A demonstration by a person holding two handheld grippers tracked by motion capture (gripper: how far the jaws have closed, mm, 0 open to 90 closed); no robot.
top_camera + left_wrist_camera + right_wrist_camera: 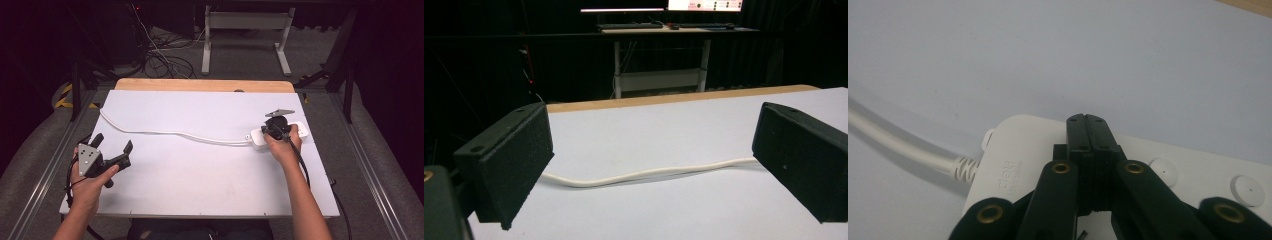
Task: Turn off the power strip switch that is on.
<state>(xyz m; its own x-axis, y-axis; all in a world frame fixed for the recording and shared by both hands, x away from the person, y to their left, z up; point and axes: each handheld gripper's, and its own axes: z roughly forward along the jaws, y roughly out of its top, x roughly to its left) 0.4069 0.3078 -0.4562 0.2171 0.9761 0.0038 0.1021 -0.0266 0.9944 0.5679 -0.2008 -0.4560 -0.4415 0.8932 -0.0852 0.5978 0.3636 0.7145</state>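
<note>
White power strip [278, 136] under right gripper [275, 127], jaws together.

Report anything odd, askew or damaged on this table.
Nothing stands out. The white power strip lies flat at the right, its cable trailing loosely leftward, undamaged. The right gripper, jaws together, sits over it; the left gripper is open, apart.

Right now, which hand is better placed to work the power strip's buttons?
The right. Its gripper, fingers closed, sits over the power strip. The left gripper is open, far across the table.
</note>
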